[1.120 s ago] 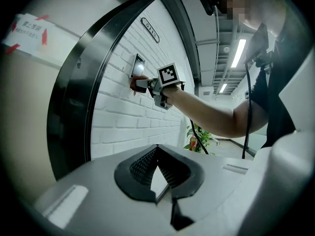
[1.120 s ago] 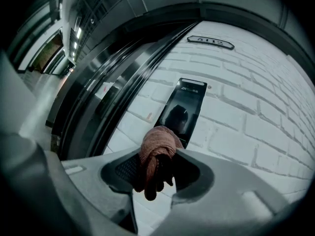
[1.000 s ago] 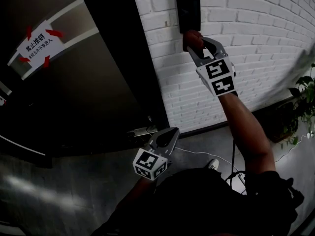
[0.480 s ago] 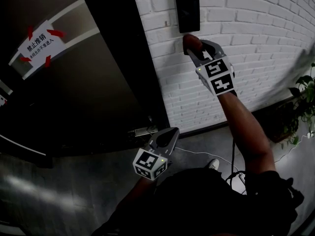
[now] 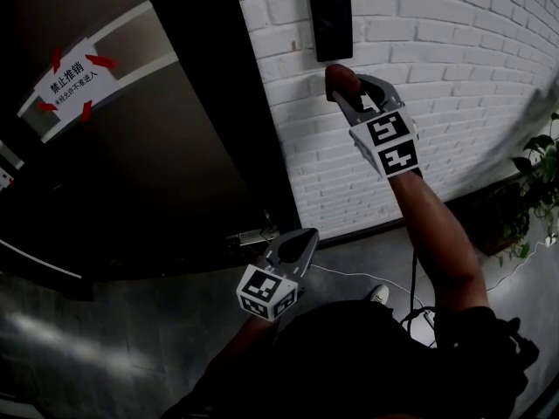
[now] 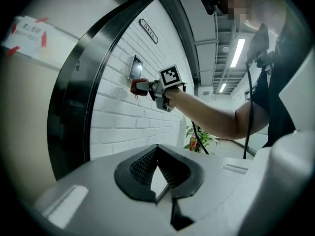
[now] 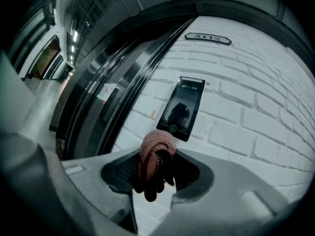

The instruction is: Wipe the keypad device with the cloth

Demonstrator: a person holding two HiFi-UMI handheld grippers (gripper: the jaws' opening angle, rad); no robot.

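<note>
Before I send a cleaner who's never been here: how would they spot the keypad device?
Start at the white brick wall beside the dark door. Close to the door's edge, just above the cloth, hangs the keypad device: the only glossy black upright rectangle on those bricks.

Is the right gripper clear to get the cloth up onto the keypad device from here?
Probably yes. The right gripper, jaws shut on the cloth, sits just below the keypad device on the brick wall, with nothing between them.
</note>
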